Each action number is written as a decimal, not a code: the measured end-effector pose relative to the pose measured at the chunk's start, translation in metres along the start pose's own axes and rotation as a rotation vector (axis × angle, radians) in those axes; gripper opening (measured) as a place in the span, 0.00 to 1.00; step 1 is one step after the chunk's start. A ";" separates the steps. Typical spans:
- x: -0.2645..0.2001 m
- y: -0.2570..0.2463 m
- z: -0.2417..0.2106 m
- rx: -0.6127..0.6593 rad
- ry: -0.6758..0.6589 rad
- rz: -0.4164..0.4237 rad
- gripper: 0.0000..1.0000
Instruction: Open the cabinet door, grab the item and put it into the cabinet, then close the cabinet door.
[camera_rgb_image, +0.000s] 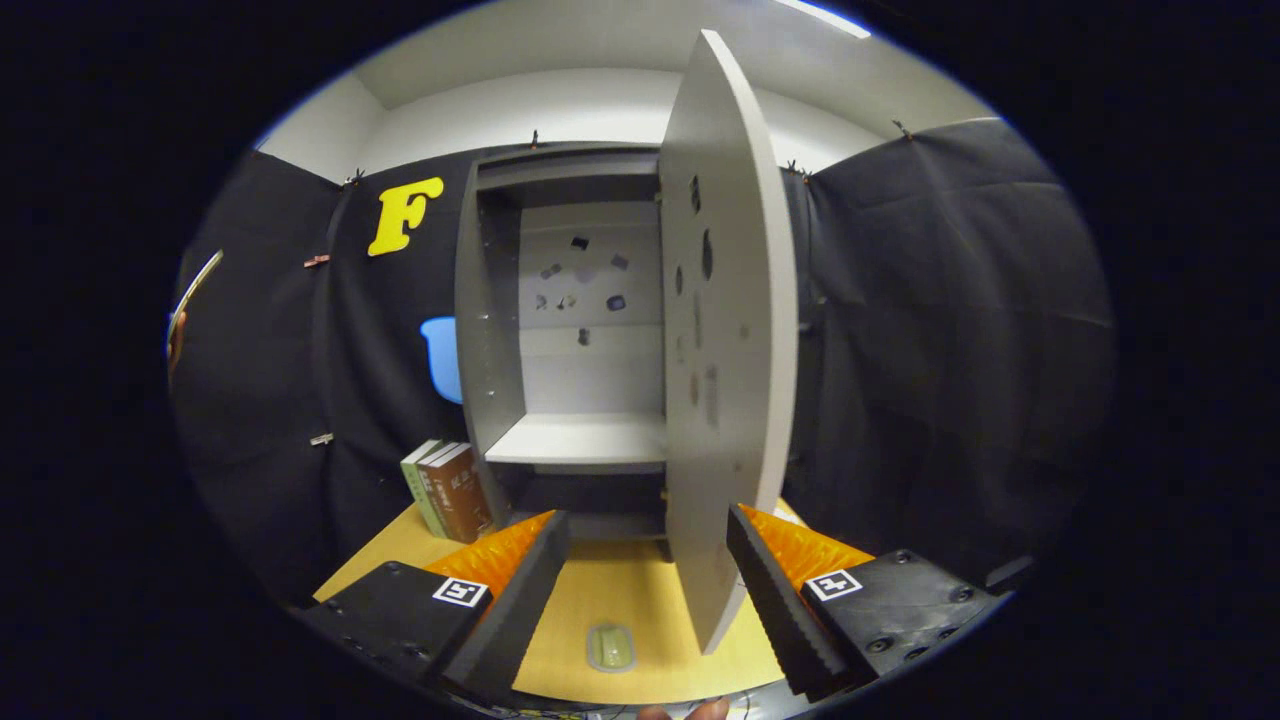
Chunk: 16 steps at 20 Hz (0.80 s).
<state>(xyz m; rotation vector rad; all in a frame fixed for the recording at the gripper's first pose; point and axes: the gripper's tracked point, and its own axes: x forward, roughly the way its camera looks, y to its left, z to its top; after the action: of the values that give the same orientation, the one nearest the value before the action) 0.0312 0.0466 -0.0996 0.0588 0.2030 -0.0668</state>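
While the grey cabinet's flat door (725, 330) stands swung out towards the gripper, its lower edge hangs between the two black serrated fingers (770, 590), nearer the right one. The gripper (645, 590) is spread wide and grasps nothing; whether the right finger touches the door edge cannot be told. Behind the door, the grey cabinet (490, 320) shows an open interior with a pale shelf (580, 438) and small dark marks on its back panel. A small flat greenish oval item (610, 646) lies on the light wooden tabletop (600, 590), between the fingers and just left of the door's bottom corner. Two upright books (448, 490), one green and one brown, lean beside the cabinet's left side. A fingertip (690, 711) shows below the gripper.
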 end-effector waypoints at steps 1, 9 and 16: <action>0.007 0.011 -0.023 0.004 0.043 0.023 0.99; 0.060 0.040 -0.214 -0.020 0.398 0.099 1.00; 0.123 0.032 -0.347 -0.003 0.608 0.055 0.99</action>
<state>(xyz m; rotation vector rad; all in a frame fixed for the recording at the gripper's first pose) 0.0844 0.0935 -0.4618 0.0804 0.8086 0.0085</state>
